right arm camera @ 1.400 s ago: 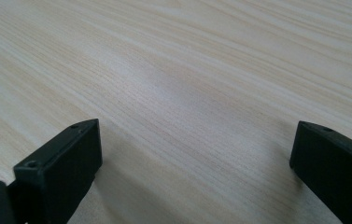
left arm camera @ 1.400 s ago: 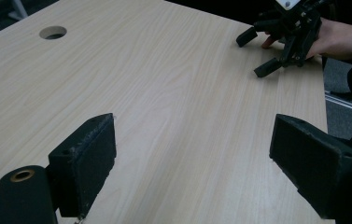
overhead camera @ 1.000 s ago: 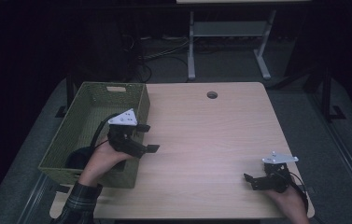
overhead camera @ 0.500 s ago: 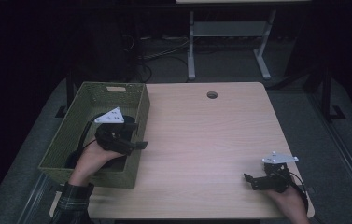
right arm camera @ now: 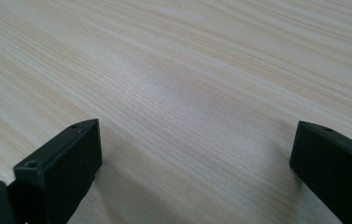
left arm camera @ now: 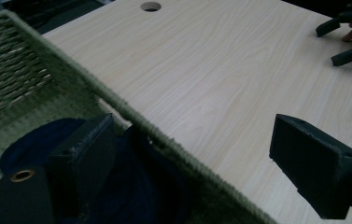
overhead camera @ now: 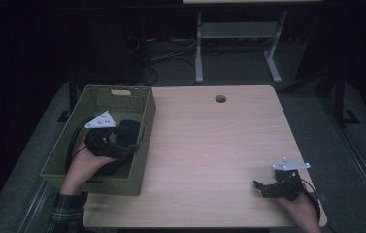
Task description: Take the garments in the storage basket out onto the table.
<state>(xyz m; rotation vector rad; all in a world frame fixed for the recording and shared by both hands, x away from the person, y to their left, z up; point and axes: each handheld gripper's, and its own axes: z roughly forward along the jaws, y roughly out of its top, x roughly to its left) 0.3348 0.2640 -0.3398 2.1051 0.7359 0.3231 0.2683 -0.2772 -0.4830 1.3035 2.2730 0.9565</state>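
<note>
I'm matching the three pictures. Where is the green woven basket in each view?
High view: the green woven basket hangs at the table's left edge.
Left gripper view: its rim runs diagonally across the left half.
Right gripper view: not in it; bare tabletop.
Shared landmark: the round hole in the table, also seen at top.

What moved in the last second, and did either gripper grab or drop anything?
The left gripper moved left, off the table and over the green basket above the dark blue cloth. Its jaws are open with nothing held. The right gripper stayed open at the near right of the table. The basket has not shifted.
</note>
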